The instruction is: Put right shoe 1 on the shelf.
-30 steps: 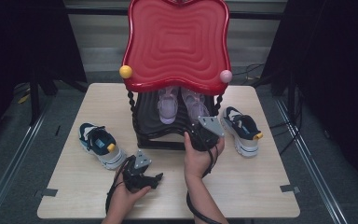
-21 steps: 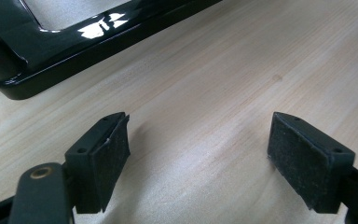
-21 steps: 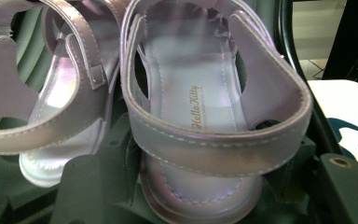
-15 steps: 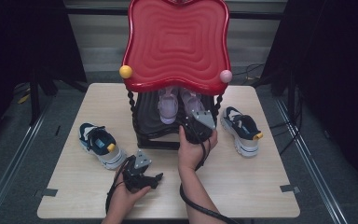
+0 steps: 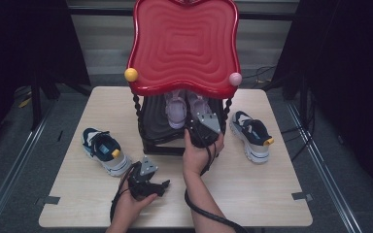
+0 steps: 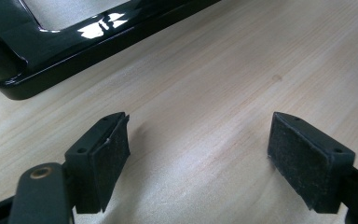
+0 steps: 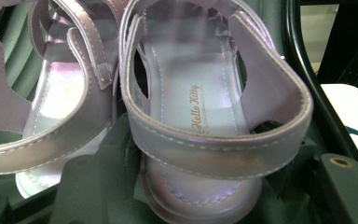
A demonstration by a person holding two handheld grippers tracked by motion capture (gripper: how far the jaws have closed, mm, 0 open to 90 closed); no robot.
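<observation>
A pale wooden surface point(image 5: 252, 189) stands in a dark room with black drapes at the sides, and on it sits a small shoe rack point(image 5: 155, 141) with a black frame, twisted posts and a wavy red top.

Two lilac sandals lie side by side on the rack's dark ribbed shelf, heels toward the person — stored as a pair. The right claw point(image 5: 201, 127) reaches in at the right sandal point(image 7: 200, 116), and its jaws appear to straddle the heel strap. I cannot tell whether the pads press on it; I judge it is about to take this sandal off the shelf. The left sandal point(image 7: 60, 107) lies just beside it, touching or nearly so.

The left claw point(image 6: 198, 154) rests low over the bare surface near the rack's foot, jaws apart and holding nothing — waiting, it seems.

Two navy-and-white sneakers flank the rack: one point(image 5: 104, 150) on its left, one point(image 5: 252, 136) on its right, well apart from each other.

Count: two sandals, two sneakers, one rack, two claws.
</observation>
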